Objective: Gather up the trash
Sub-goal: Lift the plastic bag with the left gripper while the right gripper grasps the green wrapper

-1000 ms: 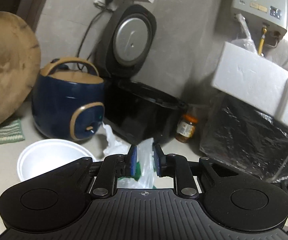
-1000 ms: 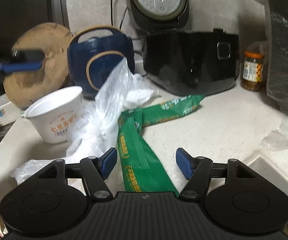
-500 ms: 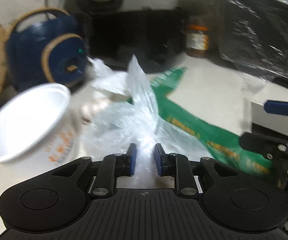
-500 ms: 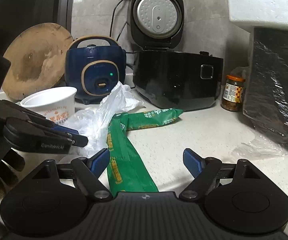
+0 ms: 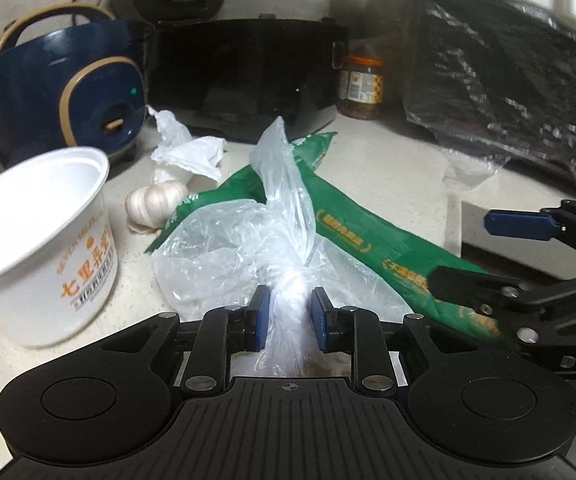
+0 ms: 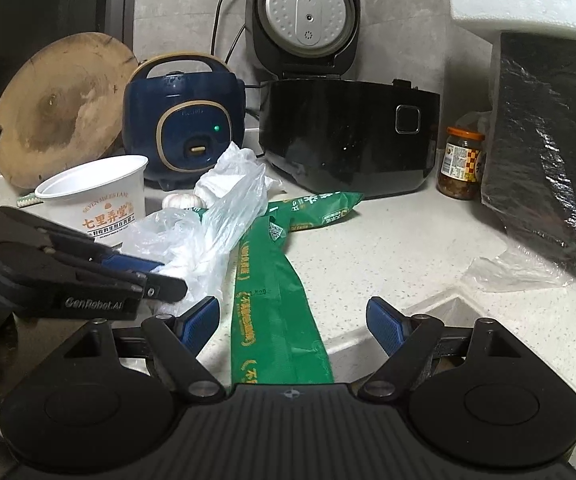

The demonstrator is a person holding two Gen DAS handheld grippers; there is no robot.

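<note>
Left wrist view: left gripper [image 5: 286,316] is pinching the clear plastic bag [image 5: 247,240]; right gripper [image 6: 294,322], jaws gaping empty, should straddle the green wrapper [image 6: 275,312] squarely.

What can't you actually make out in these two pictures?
- Near end of the green wrapper: right wrist view, hidden under the camera's own body.
- Inside of the white cup: right wrist view, angle too low.
- Label on the jar: left wrist view, blurred.
- Bunched clear plastic bag: contents unclear.
</note>
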